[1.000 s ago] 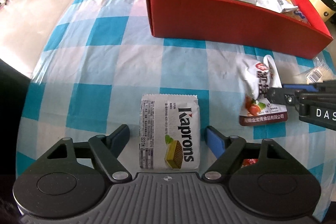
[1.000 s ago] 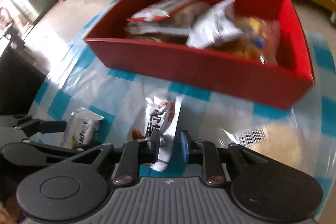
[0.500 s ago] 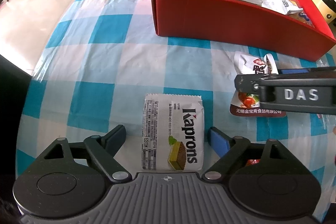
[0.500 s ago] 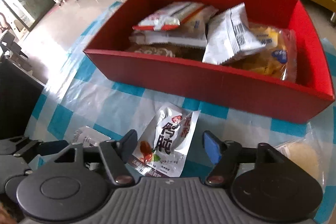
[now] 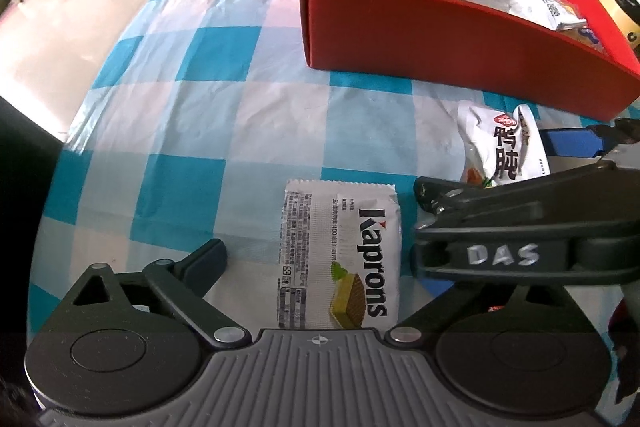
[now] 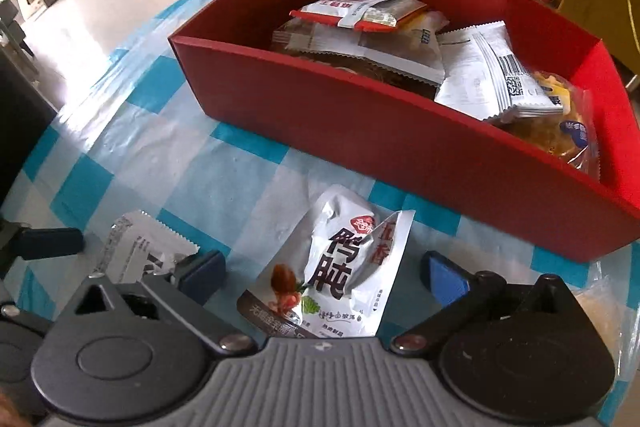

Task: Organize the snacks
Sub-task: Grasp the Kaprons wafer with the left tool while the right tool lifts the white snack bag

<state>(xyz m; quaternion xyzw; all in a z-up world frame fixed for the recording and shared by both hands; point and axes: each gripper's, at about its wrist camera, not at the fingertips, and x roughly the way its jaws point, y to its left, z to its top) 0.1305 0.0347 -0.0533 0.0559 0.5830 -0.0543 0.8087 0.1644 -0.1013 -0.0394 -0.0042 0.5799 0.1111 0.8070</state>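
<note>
A white Kaprons wafer packet (image 5: 340, 259) lies flat on the checked cloth between the fingers of my left gripper (image 5: 316, 263). Its jaws are opening and the pads stand clear of the packet. Its right finger is hidden behind the right gripper's black body. A crumpled white pouch with Chinese lettering (image 6: 340, 267) lies between the fingers of my right gripper (image 6: 320, 275). These jaws are also opening and touch nothing. The pouch (image 5: 500, 147) lies just right of the wafer packet (image 6: 136, 251). Behind both stands the red box (image 6: 360, 131), holding several snack packets.
A blue and white checked cloth (image 5: 200, 107) covers the table, whose left edge drops to a pale floor. A clear bag with a round pastry (image 6: 600, 307) lies at the right, near the red box (image 5: 440, 39). Shelves stand beyond.
My right gripper went from shut to wide open and shifted left, over the pouch and close against the left gripper. The left jaws spread wider around the wafer packet.
</note>
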